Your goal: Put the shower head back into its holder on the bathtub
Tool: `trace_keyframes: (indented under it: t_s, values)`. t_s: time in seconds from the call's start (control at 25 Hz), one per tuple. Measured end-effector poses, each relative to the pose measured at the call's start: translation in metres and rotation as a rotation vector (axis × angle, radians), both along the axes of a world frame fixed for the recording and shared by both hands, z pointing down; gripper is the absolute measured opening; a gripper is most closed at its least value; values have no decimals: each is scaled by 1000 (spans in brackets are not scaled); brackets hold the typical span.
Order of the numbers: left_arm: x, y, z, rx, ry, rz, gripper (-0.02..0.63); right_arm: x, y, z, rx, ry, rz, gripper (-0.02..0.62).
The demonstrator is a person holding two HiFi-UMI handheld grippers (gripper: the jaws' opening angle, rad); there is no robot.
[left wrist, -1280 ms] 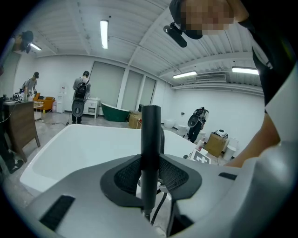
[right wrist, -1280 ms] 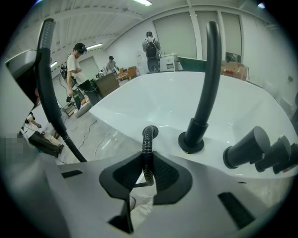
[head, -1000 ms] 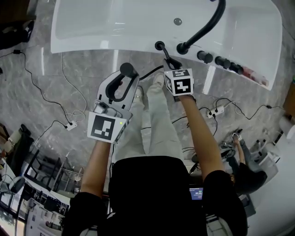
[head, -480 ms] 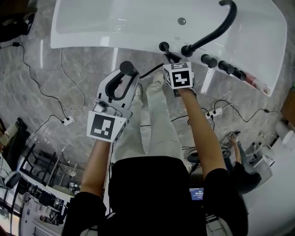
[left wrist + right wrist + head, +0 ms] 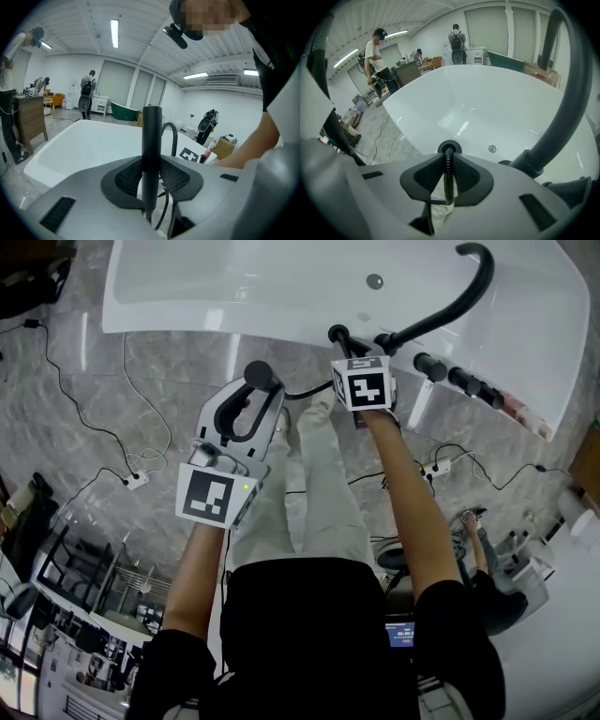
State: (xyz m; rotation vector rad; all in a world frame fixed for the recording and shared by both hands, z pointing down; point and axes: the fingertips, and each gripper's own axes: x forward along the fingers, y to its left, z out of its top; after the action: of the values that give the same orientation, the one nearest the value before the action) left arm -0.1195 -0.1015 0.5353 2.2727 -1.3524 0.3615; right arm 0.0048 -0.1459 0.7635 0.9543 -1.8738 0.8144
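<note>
While the left gripper (image 5: 151, 180) clamps the slim, matte-black shower head (image 5: 151, 136) upright, the right gripper (image 5: 448, 183) pinches its black ribbed hose (image 5: 448, 171), seemingly running into the holder (image 5: 456, 146).

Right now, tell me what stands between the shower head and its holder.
The right gripper, fingers shut on the hose, sits right at the holder on the tub rim. Nothing else visible lies between it and the shower head in the left gripper.
</note>
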Motion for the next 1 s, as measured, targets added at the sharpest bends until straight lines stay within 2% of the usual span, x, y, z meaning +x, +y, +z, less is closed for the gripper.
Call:
trace_keyframes:
  t_s: [0.16, 0.4, 0.48, 0.6, 1.0]
  values:
    - [0, 3, 5, -27, -11, 7, 129, -2, -2, 2, 0, 8, -18, 64]
    - [1, -5, -1, 18, 10, -16, 129, -3, -1, 0, 23, 4, -24, 66]
    - [1, -3, -3, 14, 6, -9, 129, -3, 4, -2, 5, -14, -13, 116]
    - [0, 2, -6, -17, -14, 17, 129, 1, 9, -11, -11, -43, 24, 127]
    - [14, -8, -70, 93, 1, 46, 129, 31, 19, -78, 53, -63, 106, 127]
